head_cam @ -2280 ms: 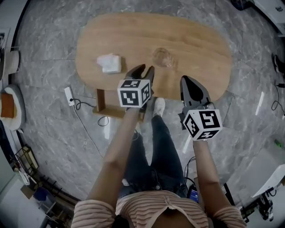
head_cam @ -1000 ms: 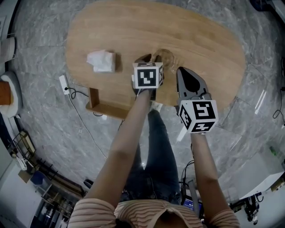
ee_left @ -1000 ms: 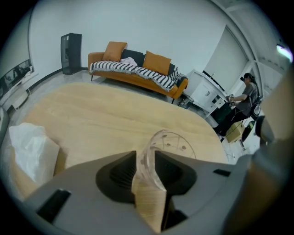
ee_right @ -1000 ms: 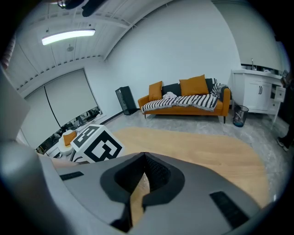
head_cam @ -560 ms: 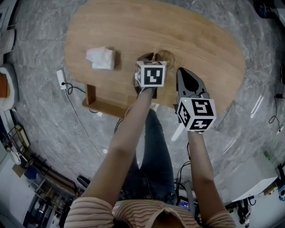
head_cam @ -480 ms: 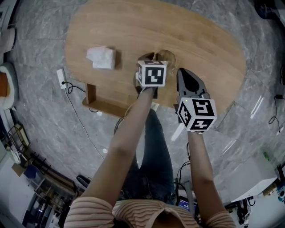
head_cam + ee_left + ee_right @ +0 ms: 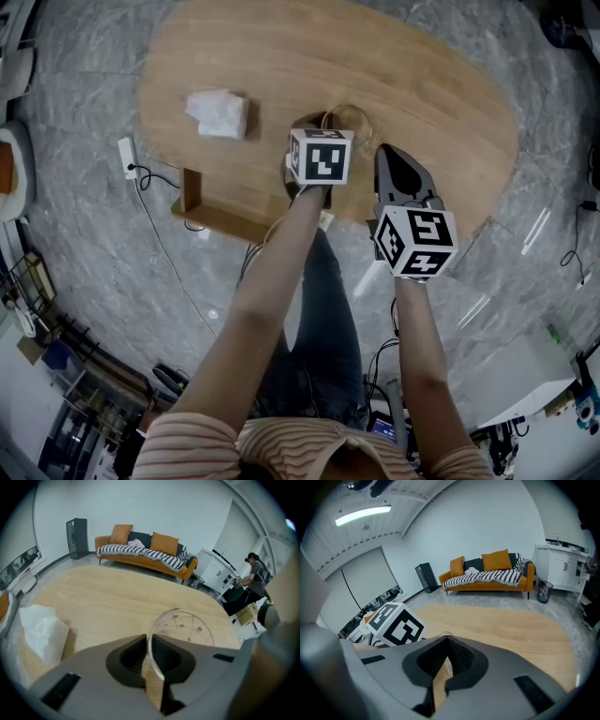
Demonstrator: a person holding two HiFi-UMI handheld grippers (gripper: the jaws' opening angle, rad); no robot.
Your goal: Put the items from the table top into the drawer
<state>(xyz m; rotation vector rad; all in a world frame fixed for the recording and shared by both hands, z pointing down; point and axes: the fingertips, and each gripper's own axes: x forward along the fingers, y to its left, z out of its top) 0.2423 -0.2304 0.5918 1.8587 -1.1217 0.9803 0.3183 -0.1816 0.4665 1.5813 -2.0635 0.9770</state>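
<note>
left gripper [image 7: 148,638]: jaws just closing, pinching glass [image 7: 187,624] rim
right gripper [image 7: 447,640]: jaws together, empty
tissue [image 7: 219,113]: on desk [image 7: 422,84], apart

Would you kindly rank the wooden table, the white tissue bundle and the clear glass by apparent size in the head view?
Largest: wooden table.
Then: white tissue bundle.
Smallest: clear glass, though partly hidden.
</note>
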